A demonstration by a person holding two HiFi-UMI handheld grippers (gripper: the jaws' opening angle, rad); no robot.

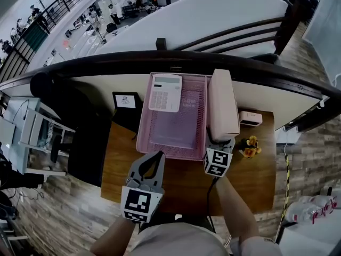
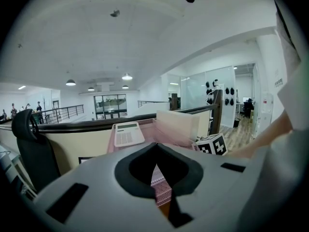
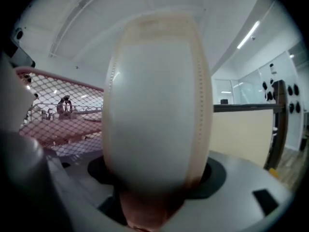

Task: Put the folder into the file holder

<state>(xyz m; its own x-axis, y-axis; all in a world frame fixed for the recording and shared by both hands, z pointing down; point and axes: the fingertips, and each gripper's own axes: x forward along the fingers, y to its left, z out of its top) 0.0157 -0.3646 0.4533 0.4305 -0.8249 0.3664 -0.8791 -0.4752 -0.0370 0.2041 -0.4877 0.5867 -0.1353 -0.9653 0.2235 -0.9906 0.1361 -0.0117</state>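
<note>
Folder [image 1: 222,108] stands up tall on the tabletop [image 1: 186,188], near its back edge. It is just to the right of the pink file holder [image 1: 171,151], outside the mesh wall. The right gripper [image 1: 221,142] has its jaws wide around the folder's near end, but I cannot tell if they squeeze it. The left gripper [image 1: 157,156] hangs by the holder's front edge, jaws together and empty. A calculator [image 1: 165,92] lies on the holder's back part.
</note>
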